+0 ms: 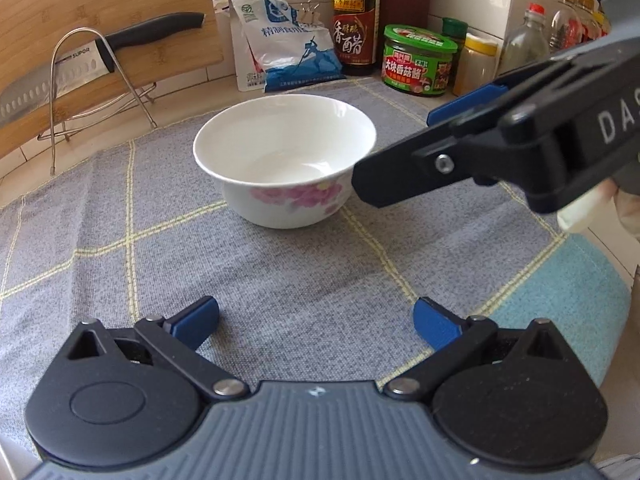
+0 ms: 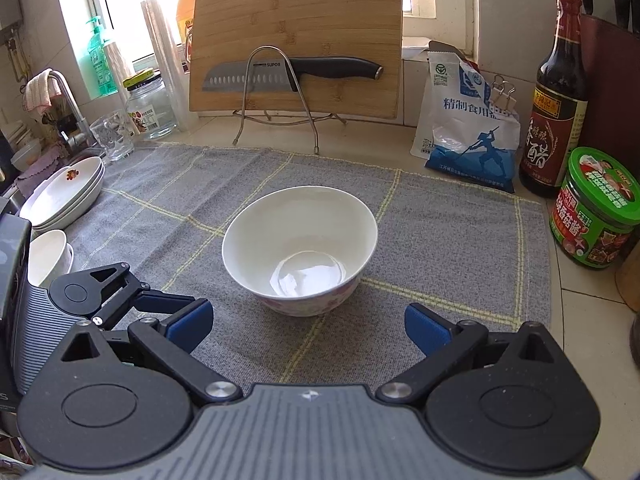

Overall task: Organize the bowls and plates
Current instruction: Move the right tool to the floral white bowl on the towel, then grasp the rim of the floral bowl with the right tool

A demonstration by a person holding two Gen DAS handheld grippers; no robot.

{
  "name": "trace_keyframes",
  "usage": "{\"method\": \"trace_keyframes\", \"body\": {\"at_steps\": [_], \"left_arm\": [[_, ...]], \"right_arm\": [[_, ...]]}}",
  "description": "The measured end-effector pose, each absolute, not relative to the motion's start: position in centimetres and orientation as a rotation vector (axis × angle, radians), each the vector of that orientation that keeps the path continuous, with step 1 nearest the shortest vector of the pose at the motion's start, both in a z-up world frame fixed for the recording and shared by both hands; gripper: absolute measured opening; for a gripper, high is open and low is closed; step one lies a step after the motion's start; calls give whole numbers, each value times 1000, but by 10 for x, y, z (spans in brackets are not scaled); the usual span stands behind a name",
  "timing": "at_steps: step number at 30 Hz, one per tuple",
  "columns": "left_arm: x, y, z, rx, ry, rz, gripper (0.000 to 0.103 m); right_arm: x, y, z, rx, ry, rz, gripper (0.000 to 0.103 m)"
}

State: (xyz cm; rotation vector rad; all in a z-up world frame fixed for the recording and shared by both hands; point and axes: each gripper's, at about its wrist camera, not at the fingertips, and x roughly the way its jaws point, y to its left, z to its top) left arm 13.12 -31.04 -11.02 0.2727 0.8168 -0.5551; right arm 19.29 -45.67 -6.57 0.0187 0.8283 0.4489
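Observation:
A white bowl with pink flowers stands upright and empty on the grey checked cloth. My left gripper is open, a short way in front of the bowl, with nothing between its fingers. My right gripper is open too, its blue pads just short of the bowl's near side. In the left wrist view the right gripper reaches in from the right, close to the bowl's rim. At the cloth's left edge lie a stack of white plates and another white bowl.
A bamboo cutting board leans at the back with a knife on a wire rack. A salt bag, a vinegar bottle and a green jar stand at the right. A glass jar, a glass cup and a faucet are at the left.

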Motion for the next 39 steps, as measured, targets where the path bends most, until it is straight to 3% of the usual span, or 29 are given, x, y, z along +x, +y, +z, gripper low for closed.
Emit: {"method": "trace_keyframes", "body": {"at_steps": [15, 27, 30, 34, 39], "left_arm": [[120, -310, -108, 304, 625, -471, 102], [150, -313, -97, 243, 581, -474, 102], [155, -315, -95, 230, 580, -488, 101], [159, -317, -91, 224, 575, -496, 95], [164, -315, -90, 206, 580, -490, 93]], "right_arm": [[224, -448, -68, -42, 824, 524, 103], [269, -444, -71, -73, 849, 613, 102], [275, -445, -73, -67, 862, 631, 98], [281, -448, -73, -26, 884, 655, 84], [285, -448, -71, -22, 893, 662, 78]]}}
